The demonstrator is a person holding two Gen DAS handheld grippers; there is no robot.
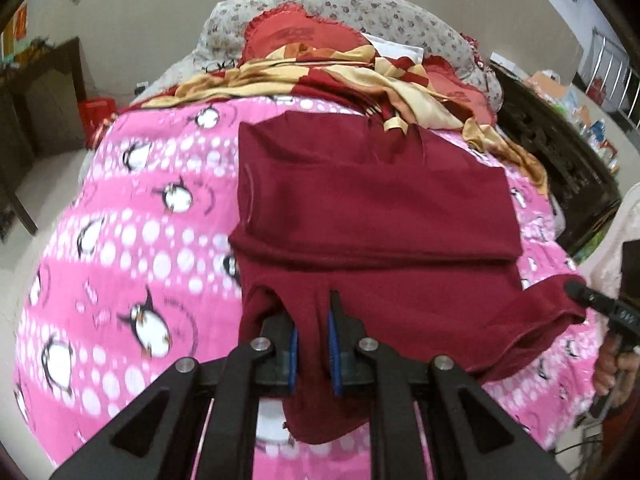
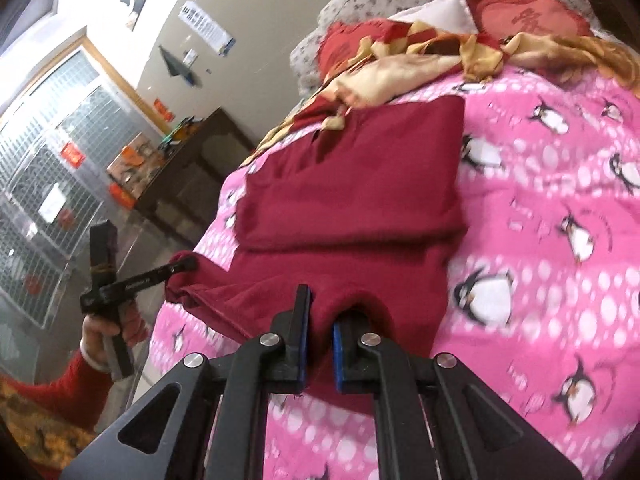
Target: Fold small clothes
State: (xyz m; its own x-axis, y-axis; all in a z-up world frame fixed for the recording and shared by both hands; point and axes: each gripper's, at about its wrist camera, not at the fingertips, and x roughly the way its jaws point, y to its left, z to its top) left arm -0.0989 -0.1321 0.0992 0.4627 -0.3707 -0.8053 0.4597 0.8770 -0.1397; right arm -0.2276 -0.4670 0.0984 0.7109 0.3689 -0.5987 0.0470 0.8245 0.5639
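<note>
While both the left gripper (image 1: 312,344) and right gripper (image 2: 320,340) pinch the garment's (image 1: 372,216) near hem, the next move is carrying it evenly forward.

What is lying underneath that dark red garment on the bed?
The dark red garment lies on a pink penguin-print blanket. Whatever lies beneath the blanket is covered. A gold-and-red cloth overlaps the garment's far edge.

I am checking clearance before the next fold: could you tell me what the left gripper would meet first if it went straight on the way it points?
The left gripper, already shut on the maroon garment, would first run into that garment's folded upper layer just ahead; beyond it lies the red-and-gold cloth, though depth is unclear.
</note>
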